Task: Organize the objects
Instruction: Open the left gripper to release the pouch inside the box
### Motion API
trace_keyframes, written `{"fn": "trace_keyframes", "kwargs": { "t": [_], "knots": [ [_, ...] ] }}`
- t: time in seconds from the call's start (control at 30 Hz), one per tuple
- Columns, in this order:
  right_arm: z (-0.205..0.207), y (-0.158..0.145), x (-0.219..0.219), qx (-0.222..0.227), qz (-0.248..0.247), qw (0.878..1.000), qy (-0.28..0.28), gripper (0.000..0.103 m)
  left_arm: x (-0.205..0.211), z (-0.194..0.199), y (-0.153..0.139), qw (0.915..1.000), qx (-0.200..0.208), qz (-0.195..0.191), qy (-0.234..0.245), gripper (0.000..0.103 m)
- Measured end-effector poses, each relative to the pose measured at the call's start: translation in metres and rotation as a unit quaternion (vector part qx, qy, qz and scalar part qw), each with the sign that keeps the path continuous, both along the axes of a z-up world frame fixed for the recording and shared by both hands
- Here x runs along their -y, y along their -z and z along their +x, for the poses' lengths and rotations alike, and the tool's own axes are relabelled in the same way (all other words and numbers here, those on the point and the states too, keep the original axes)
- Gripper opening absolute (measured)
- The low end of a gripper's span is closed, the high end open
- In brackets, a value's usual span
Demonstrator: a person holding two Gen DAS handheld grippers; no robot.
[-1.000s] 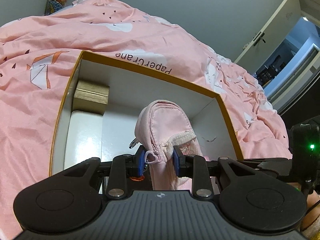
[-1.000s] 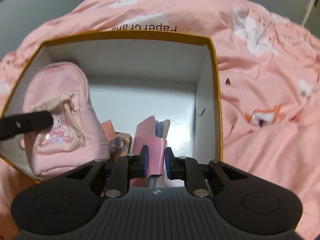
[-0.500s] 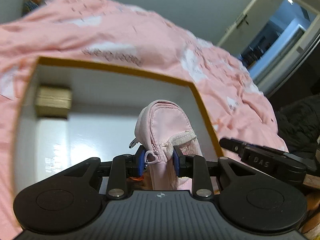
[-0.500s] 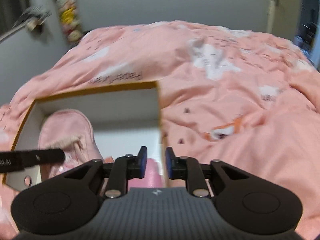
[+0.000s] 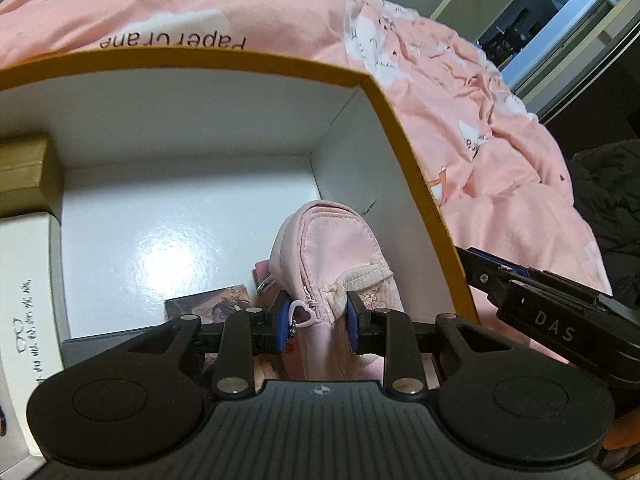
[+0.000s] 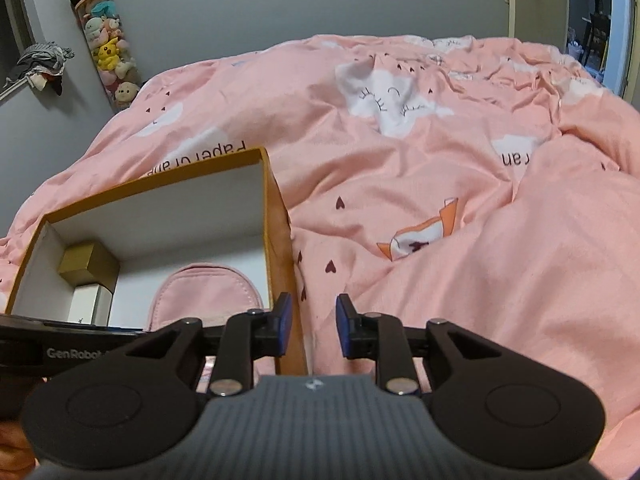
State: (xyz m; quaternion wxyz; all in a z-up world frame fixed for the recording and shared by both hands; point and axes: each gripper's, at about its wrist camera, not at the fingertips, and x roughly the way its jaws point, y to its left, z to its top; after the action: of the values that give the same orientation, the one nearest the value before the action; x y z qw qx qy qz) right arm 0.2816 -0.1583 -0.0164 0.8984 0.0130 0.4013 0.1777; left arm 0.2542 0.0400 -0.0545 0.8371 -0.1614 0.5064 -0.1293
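Left wrist view, left gripper (image 5: pixel 319 322) clenched on pink pouch (image 5: pixel 328 256) in box (image 5: pixel 404 152), pouch's near end hidden, right gripper (image 6: pixel 310 326) parted, empty.

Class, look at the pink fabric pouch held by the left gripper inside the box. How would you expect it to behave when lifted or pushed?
The pink pouch looks soft and padded: the left gripper pinches its fabric inward, so it probably sags rather than staying stiff. Cloth against the pads likely grips well, not slippery. It stands leaning inside the box, so once released it may flop over.
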Motion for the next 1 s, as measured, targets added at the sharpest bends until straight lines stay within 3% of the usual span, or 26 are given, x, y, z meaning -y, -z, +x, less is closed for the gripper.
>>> {"fn": "trace_keyframes", "kwargs": {
  "t": [0.23, 0.37, 0.5, 0.7, 0.97, 1.0],
  "knots": [
    [0.001, 0.005, 0.004, -0.005, 0.004, 1.0, 0.001, 0.033, 0.011, 0.001, 0.009, 0.9992, -0.01, 0.038, 0.001, 0.034],
    [0.001, 0.005, 0.004, -0.003, 0.0, 1.0, 0.001, 0.033, 0.019, 0.003, 0.014, 0.9959, -0.029, 0.086, -0.003, 0.041],
    [0.0, 0.007, 0.004, -0.004, -0.007, 1.0, 0.003, 0.034, 0.02, 0.002, 0.014, 0.9948, -0.034, 0.095, -0.015, 0.048],
    [-0.006, 0.001, 0.004, 0.005, -0.011, 1.0, 0.004, 0.036, 0.017, -0.008, 0.006, 0.9931, -0.009, 0.114, -0.027, 0.062],
    [-0.022, -0.012, 0.007, 0.034, -0.02, 0.999, 0.01, 0.044, 0.013, -0.038, -0.019, 0.9883, 0.064, 0.112, -0.081, 0.063],
    [-0.025, -0.013, 0.007, 0.036, -0.018, 0.999, 0.009, 0.049, 0.012, -0.044, -0.023, 0.9876, 0.077, 0.107, -0.085, 0.063]
  ]
}}
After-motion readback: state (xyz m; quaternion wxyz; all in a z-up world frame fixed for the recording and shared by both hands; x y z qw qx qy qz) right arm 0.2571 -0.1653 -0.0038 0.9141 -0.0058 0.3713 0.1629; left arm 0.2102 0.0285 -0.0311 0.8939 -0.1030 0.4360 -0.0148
